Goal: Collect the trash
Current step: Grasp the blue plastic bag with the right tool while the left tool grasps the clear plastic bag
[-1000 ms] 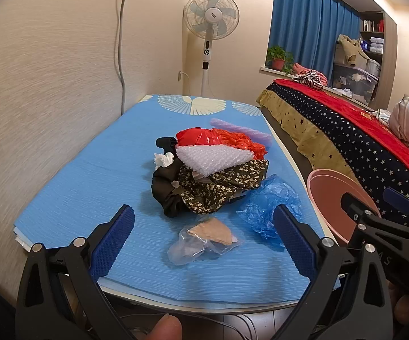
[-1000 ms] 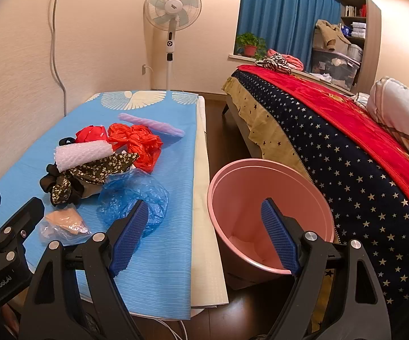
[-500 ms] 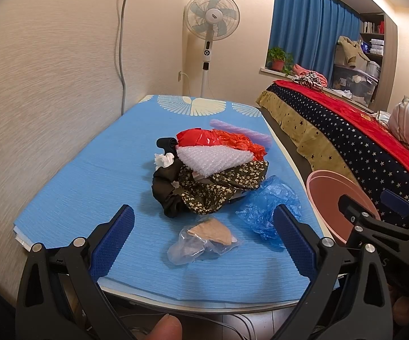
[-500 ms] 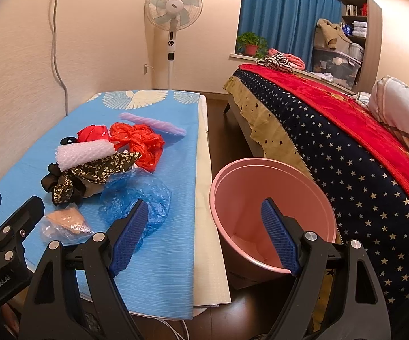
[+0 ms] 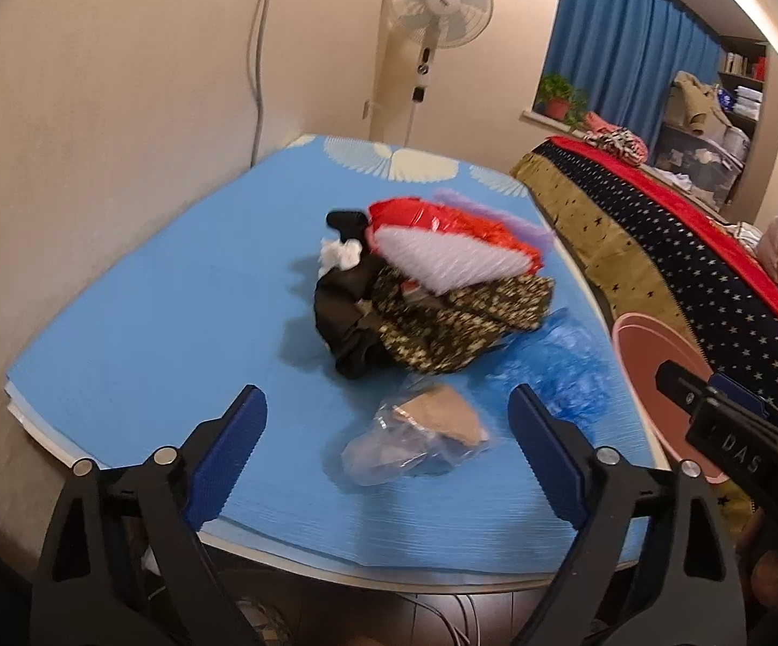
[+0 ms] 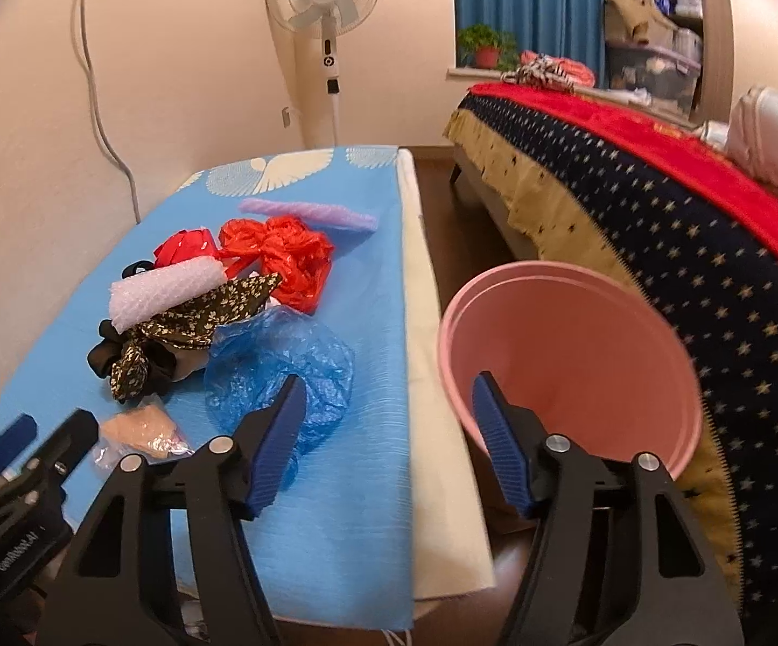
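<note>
A heap of trash lies on a blue mat [image 5: 146, 334]: a clear bag with brown contents [image 5: 415, 433], a crumpled blue plastic bag [image 6: 281, 371], white bubble wrap [image 5: 442, 261], a dark floral cloth [image 5: 442, 317], red plastic [image 6: 286, 253] and a purple foam strip [image 6: 308, 212]. A pink bin [image 6: 577, 371] stands on the floor right of the mat. My left gripper [image 5: 389, 447] is open, just short of the clear bag. My right gripper [image 6: 383, 436] is open and empty, between the blue bag and the bin.
A wall runs along the mat's left side. A standing fan [image 5: 437, 27] is at the far end. A bed with a star-patterned cover [image 6: 685, 215] lies to the right, close behind the bin. A cream mat edge [image 6: 432, 377] separates mat and bin.
Both grippers have moved forward and tilted down toward the mat. The right gripper has swung left, away from the bin's centre. Nothing was picked up.
</note>
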A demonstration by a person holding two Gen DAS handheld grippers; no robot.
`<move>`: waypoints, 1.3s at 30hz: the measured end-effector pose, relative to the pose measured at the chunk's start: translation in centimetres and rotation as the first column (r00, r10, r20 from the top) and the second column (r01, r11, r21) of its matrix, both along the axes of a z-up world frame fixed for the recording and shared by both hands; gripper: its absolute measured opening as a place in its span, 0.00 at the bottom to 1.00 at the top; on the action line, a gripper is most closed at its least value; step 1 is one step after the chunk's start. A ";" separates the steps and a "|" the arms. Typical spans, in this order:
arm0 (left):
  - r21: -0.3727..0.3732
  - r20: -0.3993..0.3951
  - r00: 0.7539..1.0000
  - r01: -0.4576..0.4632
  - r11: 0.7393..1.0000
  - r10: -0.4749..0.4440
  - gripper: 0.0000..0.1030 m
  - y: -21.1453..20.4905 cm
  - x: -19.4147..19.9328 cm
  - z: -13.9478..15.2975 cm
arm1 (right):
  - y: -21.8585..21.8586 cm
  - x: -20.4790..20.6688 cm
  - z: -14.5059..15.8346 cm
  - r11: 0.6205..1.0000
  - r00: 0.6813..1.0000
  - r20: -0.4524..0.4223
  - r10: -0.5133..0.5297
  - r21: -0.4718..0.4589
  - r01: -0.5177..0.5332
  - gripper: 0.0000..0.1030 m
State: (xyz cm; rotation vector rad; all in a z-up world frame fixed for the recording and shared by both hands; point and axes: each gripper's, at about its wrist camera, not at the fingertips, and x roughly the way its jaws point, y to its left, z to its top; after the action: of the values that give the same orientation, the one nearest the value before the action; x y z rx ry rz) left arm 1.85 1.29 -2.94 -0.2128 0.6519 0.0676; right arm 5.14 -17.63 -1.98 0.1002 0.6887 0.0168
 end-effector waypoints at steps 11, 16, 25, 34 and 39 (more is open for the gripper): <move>-0.036 -0.085 0.996 0.010 0.999 -0.013 0.66 0.0 2.2 -3.1 | 1.2 3.6 -3.1 0.994 0.995 -0.080 0.061 0.095 -0.054 0.62; -0.065 -0.095 0.994 0.047 0.997 -0.053 0.50 -0.2 2.7 -3.5 | 1.5 4.7 -4.3 0.993 0.991 -0.112 0.069 0.106 -0.057 0.63; -0.095 -0.098 0.991 0.087 0.992 -0.096 0.36 -0.5 2.8 -3.5 | 2.5 4.6 -4.4 0.989 0.983 -0.124 0.133 0.086 -0.123 0.25; -0.093 -0.079 0.989 0.117 0.989 -0.124 0.33 -1.0 2.0 -2.5 | 2.5 3.3 -3.2 0.979 0.978 -0.103 0.183 0.106 -0.172 0.01; -0.083 -0.055 0.989 0.134 0.988 -0.139 0.33 -1.2 1.3 -1.6 | 1.7 2.4 -1.7 0.982 0.983 -0.070 0.167 0.101 -0.160 0.01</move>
State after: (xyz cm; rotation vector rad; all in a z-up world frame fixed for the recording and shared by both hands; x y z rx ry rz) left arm 3.12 0.06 -4.49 -0.2425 0.7286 -0.0835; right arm 7.54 -15.95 -3.73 0.1361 0.7729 0.2047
